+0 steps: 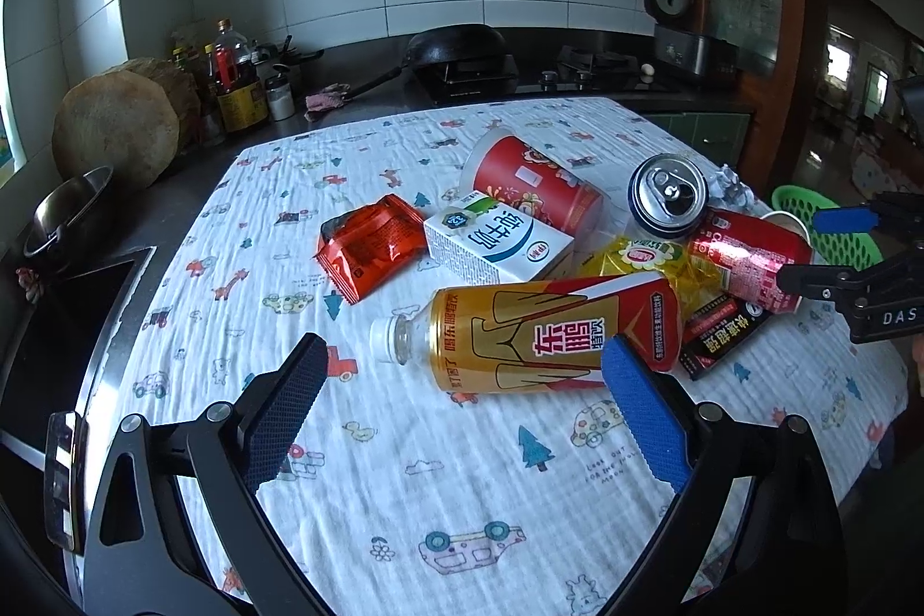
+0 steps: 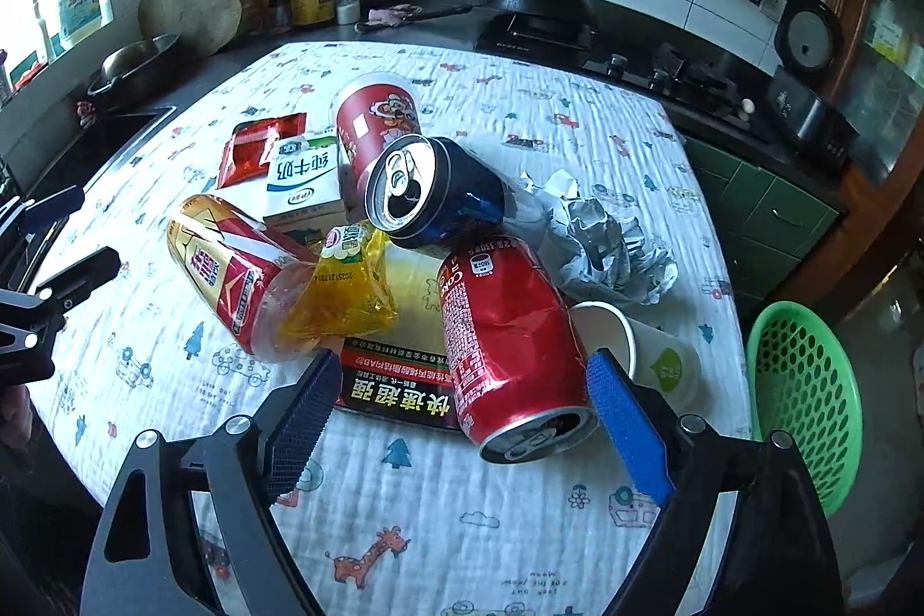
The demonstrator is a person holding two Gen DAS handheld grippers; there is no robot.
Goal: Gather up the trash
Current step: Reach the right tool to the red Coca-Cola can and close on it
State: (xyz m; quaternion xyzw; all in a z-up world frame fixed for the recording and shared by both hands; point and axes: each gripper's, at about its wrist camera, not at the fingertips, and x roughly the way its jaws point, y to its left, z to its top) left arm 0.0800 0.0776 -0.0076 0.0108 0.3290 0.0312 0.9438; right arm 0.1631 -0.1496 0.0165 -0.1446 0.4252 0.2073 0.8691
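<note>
On the cloth-covered bench (image 1: pixel 404 471), left wrist view: left gripper (image 1: pixel 462 379) with jaws spread wide, empty, just short of the toppled bottle (image 1: pixel 548 333); beyond, wrapper (image 1: pixel 369 243), carton (image 1: pixel 496 241), red cup (image 1: pixel 537 186), blue can (image 1: pixel 667 194).

Right wrist view: right gripper (image 2: pixel 462 385) released, jaws flanking the red can (image 2: pixel 508 344) lying atop a black box (image 2: pixel 392 385); green basket (image 2: pixel 803 396) beside the bench edge.

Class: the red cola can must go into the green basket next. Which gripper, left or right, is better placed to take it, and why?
Right. The right gripper is open with the red cola can lying between its fingers, and the green basket sits just to its right. The left gripper faces the yellow drink bottle instead.
</note>
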